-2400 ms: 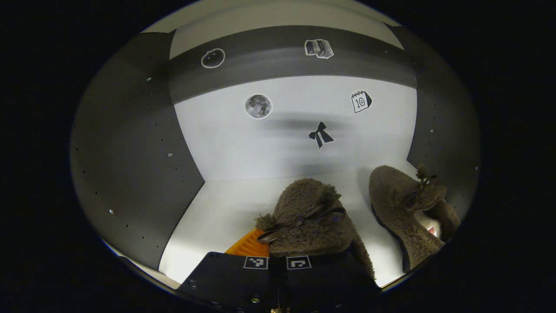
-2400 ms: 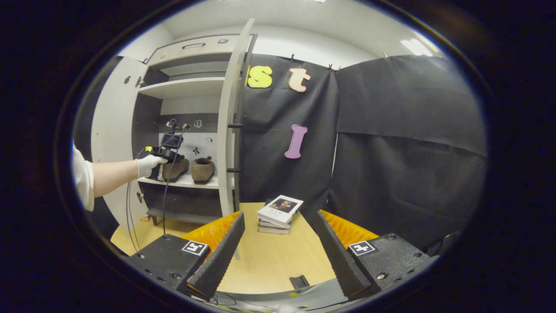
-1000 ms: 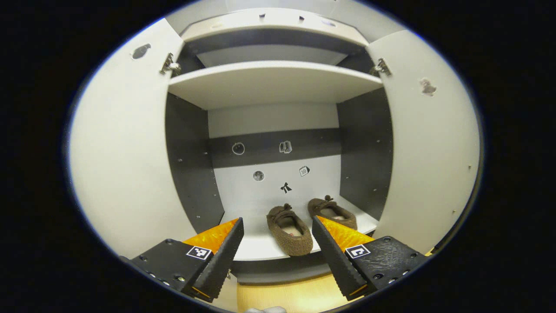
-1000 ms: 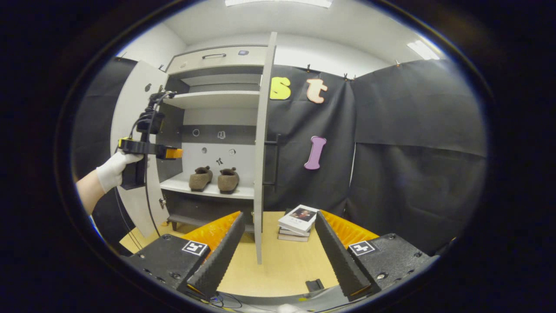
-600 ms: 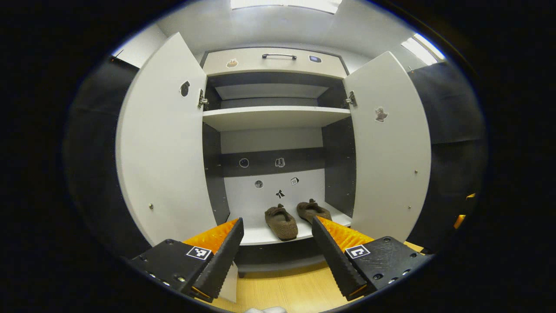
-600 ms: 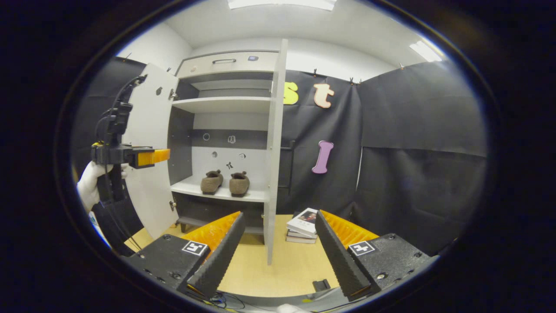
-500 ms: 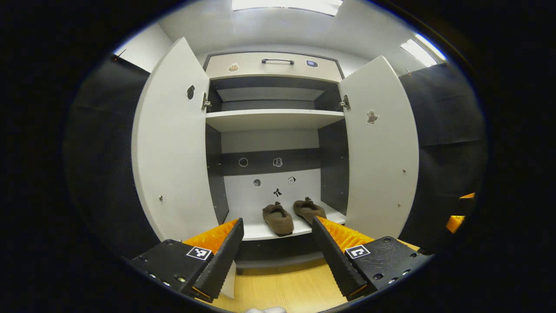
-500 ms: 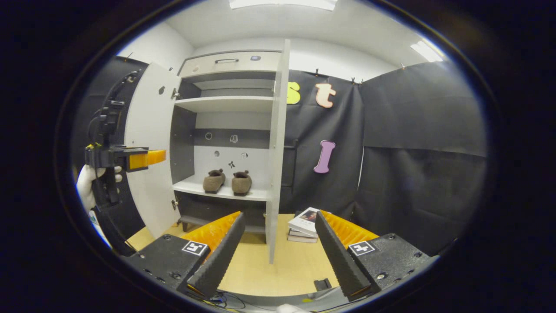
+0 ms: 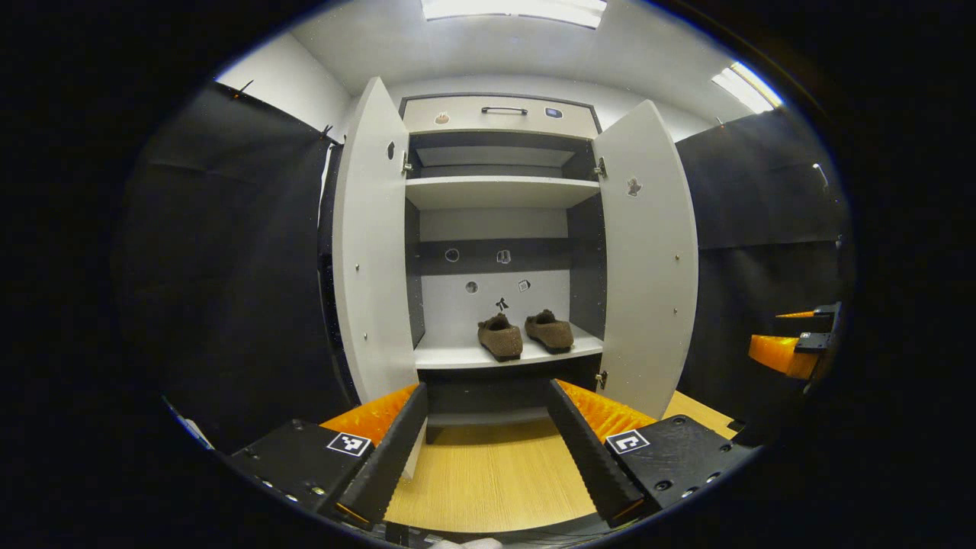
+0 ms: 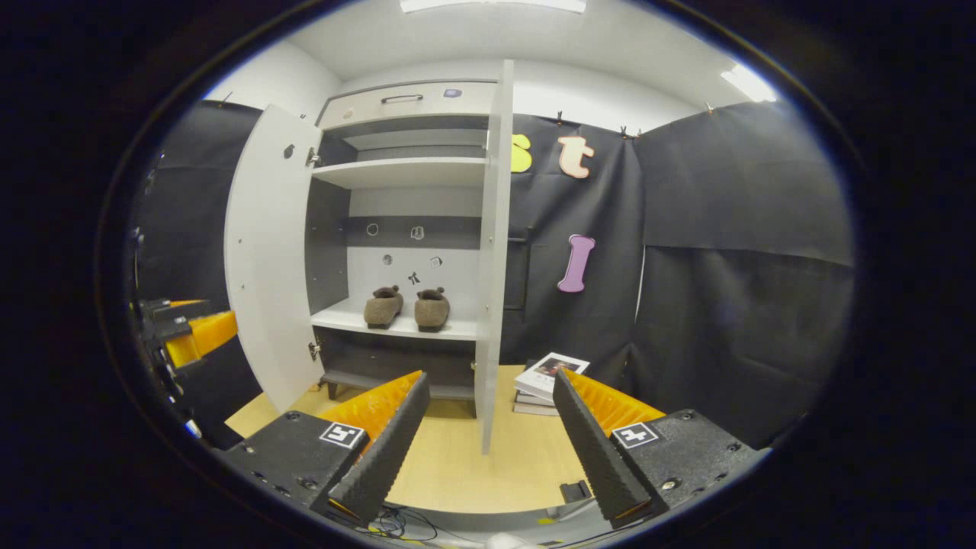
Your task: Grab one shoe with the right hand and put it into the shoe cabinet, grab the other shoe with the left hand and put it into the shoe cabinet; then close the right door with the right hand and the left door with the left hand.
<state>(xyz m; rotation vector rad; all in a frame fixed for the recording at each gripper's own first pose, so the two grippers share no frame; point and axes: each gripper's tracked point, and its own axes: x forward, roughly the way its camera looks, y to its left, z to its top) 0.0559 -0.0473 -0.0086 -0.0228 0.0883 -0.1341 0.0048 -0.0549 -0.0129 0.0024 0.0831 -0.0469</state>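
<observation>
The left tongs (image 9: 488, 450) have drawn well back from the cabinet (image 9: 499, 114) since a second ago: the whole cabinet now fits in the left gripper view, with both doors wide open. Their fingers gape wide and hold nothing. Both shoes (image 9: 524, 335) sit side by side on the lower shelf (image 9: 457, 354), toes inward, unmoved since 2.4 s ago, when the left tongs were deep inside, closed on the left shoe. The right tongs (image 10: 488, 442) also stand wide open and empty, over the wooden floor (image 10: 457, 457); the right door (image 10: 494, 259) shows edge-on ahead of them, nearer the middle than before. Books (image 10: 547, 380) lie stacked just right of that door.
</observation>
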